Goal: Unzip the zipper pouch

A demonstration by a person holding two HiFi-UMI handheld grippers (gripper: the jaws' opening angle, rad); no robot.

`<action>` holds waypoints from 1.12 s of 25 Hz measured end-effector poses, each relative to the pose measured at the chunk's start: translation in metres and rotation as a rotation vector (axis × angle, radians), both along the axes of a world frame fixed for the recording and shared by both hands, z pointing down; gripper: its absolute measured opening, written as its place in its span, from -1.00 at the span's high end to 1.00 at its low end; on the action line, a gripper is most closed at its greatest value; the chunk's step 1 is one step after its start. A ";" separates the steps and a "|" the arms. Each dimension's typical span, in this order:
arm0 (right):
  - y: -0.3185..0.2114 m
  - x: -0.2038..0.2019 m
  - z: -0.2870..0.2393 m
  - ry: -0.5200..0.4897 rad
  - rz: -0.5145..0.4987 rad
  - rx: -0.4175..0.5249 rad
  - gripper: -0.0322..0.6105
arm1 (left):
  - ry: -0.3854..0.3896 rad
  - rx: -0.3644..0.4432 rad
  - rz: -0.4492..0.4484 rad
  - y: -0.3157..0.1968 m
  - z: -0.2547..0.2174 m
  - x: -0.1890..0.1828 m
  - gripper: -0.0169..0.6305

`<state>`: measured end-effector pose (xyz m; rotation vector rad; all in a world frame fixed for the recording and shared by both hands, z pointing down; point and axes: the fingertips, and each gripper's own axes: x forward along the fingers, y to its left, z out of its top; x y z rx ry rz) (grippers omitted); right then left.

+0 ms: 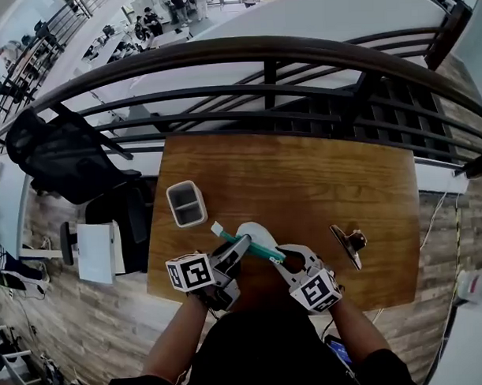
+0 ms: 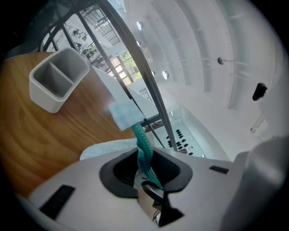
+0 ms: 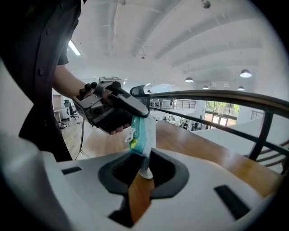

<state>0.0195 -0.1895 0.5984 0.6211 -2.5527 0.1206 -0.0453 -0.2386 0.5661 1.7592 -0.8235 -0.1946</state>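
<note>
A white zipper pouch (image 1: pixel 255 233) with a teal zipper (image 1: pixel 252 247) hangs above the wooden table's (image 1: pixel 304 185) near edge, stretched between both grippers. My left gripper (image 1: pixel 243 244) is shut on the zipper's end. In the left gripper view the teal tape (image 2: pixel 143 144) runs down into its jaws (image 2: pixel 146 173), and a pale fabric tab (image 2: pixel 124 113) sticks out beyond. My right gripper (image 1: pixel 281 257) is shut on the pouch's other end. In the right gripper view the pouch (image 3: pixel 145 133) drops into its jaws (image 3: pixel 143 173), with a small white pull (image 3: pixel 130 136) on the side and the left gripper (image 3: pixel 135 108) just behind.
A grey two-compartment holder (image 1: pixel 186 204) (image 2: pixel 58 79) stands on the table to the left. A black binder clip (image 1: pixel 349 243) lies to the right. A dark metal railing (image 1: pixel 268 68) runs along the table's far side, and a black chair (image 1: pixel 66 154) stands at the left.
</note>
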 end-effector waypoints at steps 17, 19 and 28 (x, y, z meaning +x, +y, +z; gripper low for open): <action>0.001 0.014 -0.042 -0.106 0.110 -0.054 0.89 | -0.085 0.128 0.079 0.039 -0.018 -0.021 0.16; 0.002 0.020 -0.045 -0.101 0.120 -0.052 0.89 | -0.094 0.129 0.071 0.043 -0.019 -0.024 0.16; 0.006 0.021 -0.051 -0.084 0.162 -0.064 0.89 | -0.176 0.306 0.249 0.065 -0.062 0.000 0.26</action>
